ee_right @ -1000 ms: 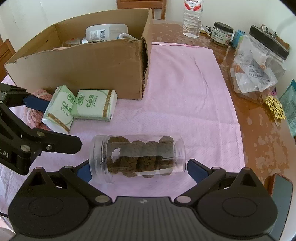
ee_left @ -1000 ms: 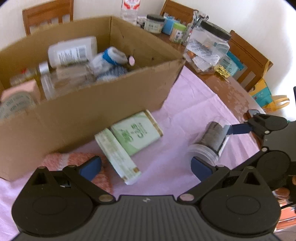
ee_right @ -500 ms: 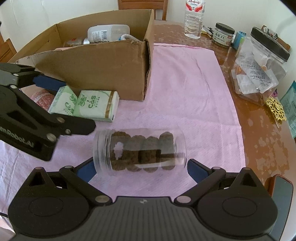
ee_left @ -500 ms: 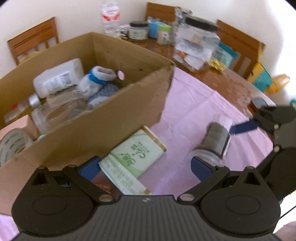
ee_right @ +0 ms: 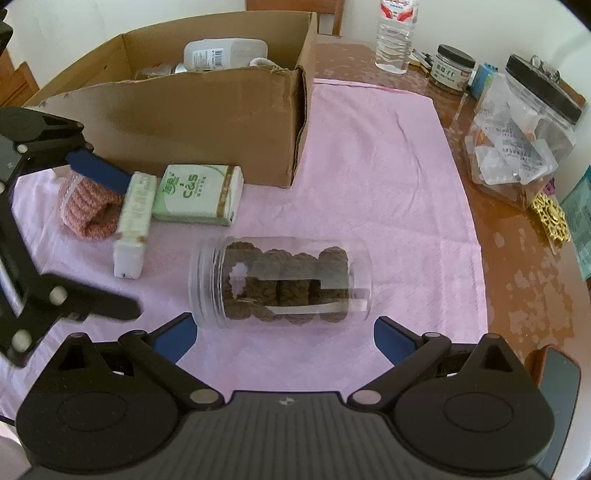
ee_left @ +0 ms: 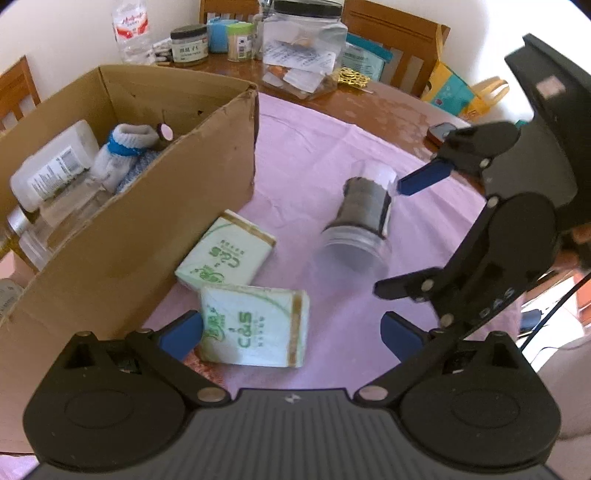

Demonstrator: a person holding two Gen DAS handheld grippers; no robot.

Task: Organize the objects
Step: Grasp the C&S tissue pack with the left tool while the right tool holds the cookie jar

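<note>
A corrugated cardboard box point(ee_right: 207, 122), open-topped with raw kraft walls, is seen at the left on the worktop point(ee_right: 517, 240). A white plastic bottle point(ee_right: 225, 53) and a white sock with a blue band point(ee_left: 127, 144) are lodged inside it, among clear containers too blurred to identify.

The left claw point(ee_left: 291, 332) is held spread wide, nothing pinched. 1 blue pad point(ee_left: 181, 334) touches or nearly touches the corner of a tissue pack point(ee_left: 255, 328), a soft rectangular packet in pale green and white film with tan end bands. A 2nd pack point(ee_left: 225, 254) of the same kind lies just behind it, close to the box wall. In the right wrist view, a pink ribbed knit roll point(ee_right: 88, 206) is seen beside the packs, partly under the left claw's finger.

A pink, finely dimpled cloth point(ee_right: 369, 166) covers the glossy, mottled brown wood.

A clear cylindrical plastic jar point(ee_right: 280, 282), smooth-walled with a threaded neck, lies on its side on the cloth, its neck toward the packs. Brown coiled rope-textured rolls point(ee_right: 288, 284) are stacked within it.

The right claw point(ee_right: 282, 338) is spread wide just short of the jar, both pads apart from it.

At the right stand a square clear tub with a black lid point(ee_right: 524, 136), stuffed with crumpled wrappers, a ribbed water bottle point(ee_right: 393, 33) and a small black-lidded jar point(ee_right: 452, 66).
</note>
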